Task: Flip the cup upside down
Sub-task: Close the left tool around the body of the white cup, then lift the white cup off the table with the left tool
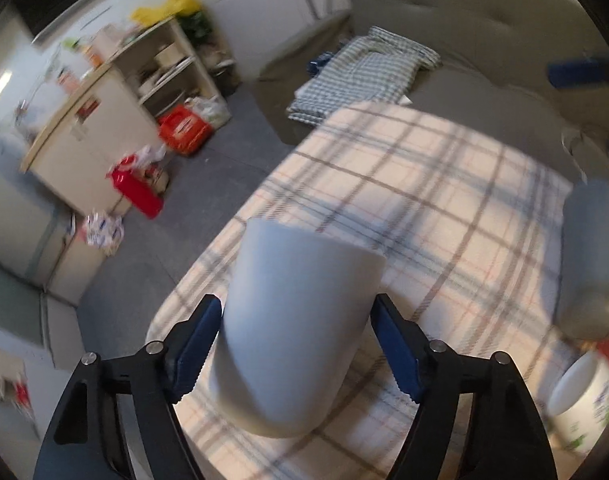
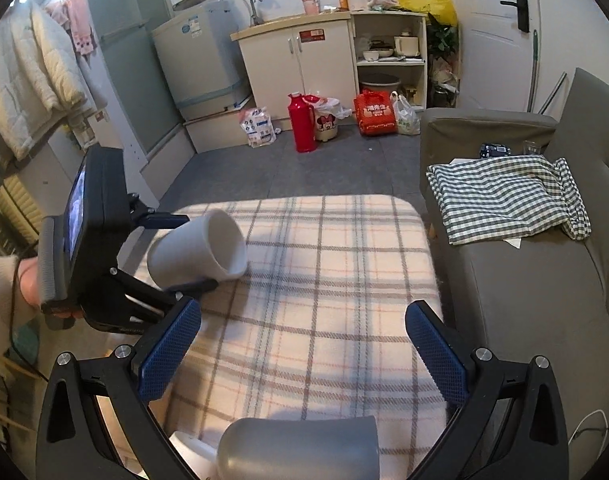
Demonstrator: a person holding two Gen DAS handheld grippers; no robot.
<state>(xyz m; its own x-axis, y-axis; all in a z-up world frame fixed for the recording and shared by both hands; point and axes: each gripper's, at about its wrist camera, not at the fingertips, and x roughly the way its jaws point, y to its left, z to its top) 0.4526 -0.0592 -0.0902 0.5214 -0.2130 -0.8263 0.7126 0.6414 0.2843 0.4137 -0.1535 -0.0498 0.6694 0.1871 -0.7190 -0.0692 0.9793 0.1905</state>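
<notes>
Right wrist view: left claw (image 2: pixel 192 254) is clamped on the one white cup (image 2: pixel 198 250), tipped sideways with its rim touching the plaid bench (image 2: pixel 324 300). Right claw (image 2: pixel 302 354) hangs wide open, holding nothing, with one grey cup (image 2: pixel 300 448) just below it.

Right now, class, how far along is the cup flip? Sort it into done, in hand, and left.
Done: the left gripper is shut on the white cup and has it off the plaid cloth.
In hand: the cup is tipped, its mouth slanting down toward the cloth.
Left: finish the turn, set it rim-down, let go.
The right gripper is open, holding nothing.
</notes>
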